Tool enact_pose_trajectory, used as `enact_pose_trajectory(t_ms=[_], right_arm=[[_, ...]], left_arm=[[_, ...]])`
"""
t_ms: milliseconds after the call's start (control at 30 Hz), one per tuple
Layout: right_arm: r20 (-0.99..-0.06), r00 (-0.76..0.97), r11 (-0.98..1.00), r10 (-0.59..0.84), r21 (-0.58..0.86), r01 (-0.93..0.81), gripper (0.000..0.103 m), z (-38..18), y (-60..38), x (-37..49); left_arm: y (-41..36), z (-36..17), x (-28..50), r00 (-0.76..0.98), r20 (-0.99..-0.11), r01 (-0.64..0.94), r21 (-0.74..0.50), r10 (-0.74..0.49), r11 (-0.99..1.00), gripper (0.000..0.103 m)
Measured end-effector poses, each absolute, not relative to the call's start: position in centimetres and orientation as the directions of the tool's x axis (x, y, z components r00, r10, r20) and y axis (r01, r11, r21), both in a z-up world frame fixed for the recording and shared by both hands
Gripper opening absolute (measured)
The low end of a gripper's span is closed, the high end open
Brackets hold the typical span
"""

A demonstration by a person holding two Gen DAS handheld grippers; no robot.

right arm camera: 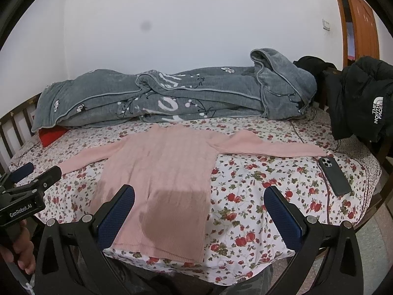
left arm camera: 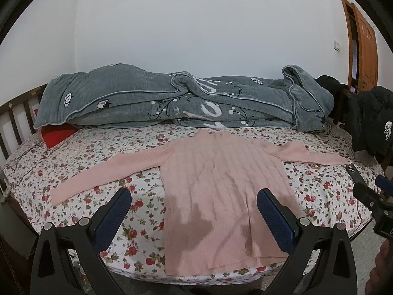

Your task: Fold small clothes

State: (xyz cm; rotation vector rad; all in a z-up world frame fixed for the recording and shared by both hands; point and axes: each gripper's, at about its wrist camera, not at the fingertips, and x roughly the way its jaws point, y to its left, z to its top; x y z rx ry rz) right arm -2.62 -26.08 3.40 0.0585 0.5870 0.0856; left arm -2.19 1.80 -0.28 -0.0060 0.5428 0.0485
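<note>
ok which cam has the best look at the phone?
Right wrist: the whole phone shows, face down on the bedsheet beyond the sweater's right sleeve. Left wrist catches only part of it at the frame edge, cut off by the other gripper.

Ribbed knit pink sweater (left arm camera: 216, 184), floral cotton sheet (left arm camera: 319, 191)

left tool (left arm camera: 194, 198): black arms, silver screws | fingers (left arm camera: 276, 217): blue textured pads

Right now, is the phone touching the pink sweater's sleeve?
Apart. In the right wrist view, a strip of flowery sheet shows between the phone and the cuff end of the pink sweater.
</note>
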Motion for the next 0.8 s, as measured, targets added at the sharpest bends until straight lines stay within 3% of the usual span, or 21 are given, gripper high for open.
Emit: enact_pose_trajectory(t_ms=[300, 500, 800], right_arm=[[-0.567, 0.814, 0.991, 0.129, 0.092, -0.093, 0.103, 1.1, -24.6, -0.3], [-0.628, 0.77, 0.993, 0.114, 0.059, -0.099, 0.102, -2.2, -22.1, 3.6], [-0.661, 0.714, 0.973, 0.23, 0.152, -0.173, 0.097, -6.9, -18.8, 6.8]], left_arm=[[9.7, -5.4, 1.2, 0.82, -0.572, -0.084, -0.161, -0.024, 0.983, 0.103], [17.0, -10.1, 3.9, 0.76, -0.641, -0.226, -0.106, 0.107, 0.968, 0.103], [30.6, -14.7, 5.2, 0.745, -0.651, -0.433, -0.308, 0.144, 0.847, 0.097]])
